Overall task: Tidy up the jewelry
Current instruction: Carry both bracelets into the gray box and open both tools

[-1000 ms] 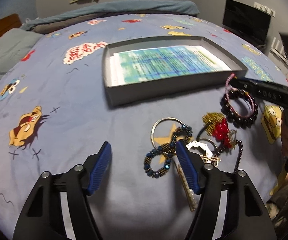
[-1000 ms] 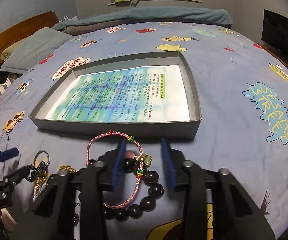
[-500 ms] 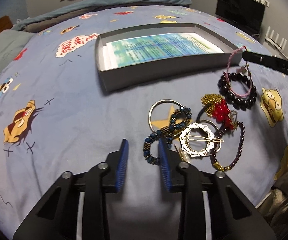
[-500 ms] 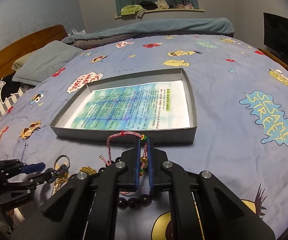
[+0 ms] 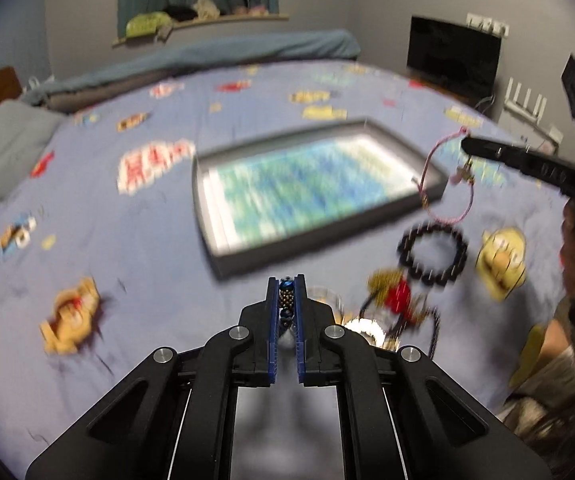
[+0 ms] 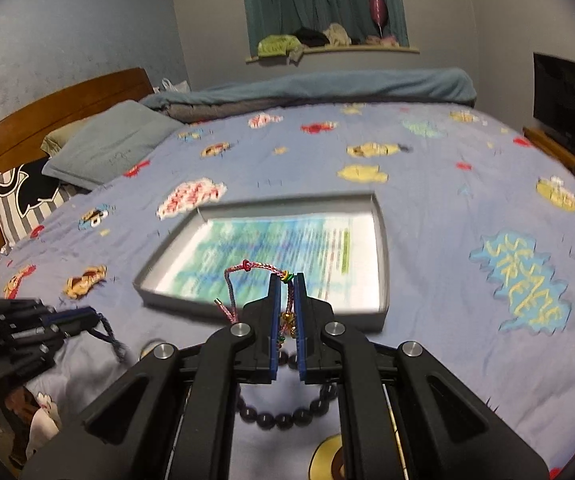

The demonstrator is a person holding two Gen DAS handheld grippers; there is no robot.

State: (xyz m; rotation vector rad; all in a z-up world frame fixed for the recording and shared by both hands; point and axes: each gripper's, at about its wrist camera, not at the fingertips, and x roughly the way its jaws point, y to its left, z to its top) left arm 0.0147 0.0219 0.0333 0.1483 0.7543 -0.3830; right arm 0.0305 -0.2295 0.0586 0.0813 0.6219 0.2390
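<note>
My left gripper [image 5: 286, 280] is shut on a blue and gold beaded bracelet [image 5: 286, 298] and holds it above the bedspread; it also shows in the right wrist view [image 6: 87, 314] with the bracelet [image 6: 111, 338] hanging from it. My right gripper [image 6: 286, 278] is shut on a pink cord bracelet [image 6: 243, 270] with charms, lifted near the front wall of the grey tray [image 6: 383, 240]. In the left wrist view the right gripper [image 5: 467, 145] holds the cord bracelet [image 5: 447, 184] over the tray's right corner [image 5: 439, 184].
A black bead bracelet [image 5: 433, 252] [image 6: 283, 418], a red and gold piece [image 5: 393, 292] and a white ring ornament [image 5: 363, 328] lie on the blue bedspread right of my left gripper. Pillows [image 6: 107, 148] and a wooden headboard [image 6: 47, 108] stand at the left.
Both grippers have closed on their bracelets and lifted them off the bed. The views have tilted up, and the left wrist view is motion-blurred.
</note>
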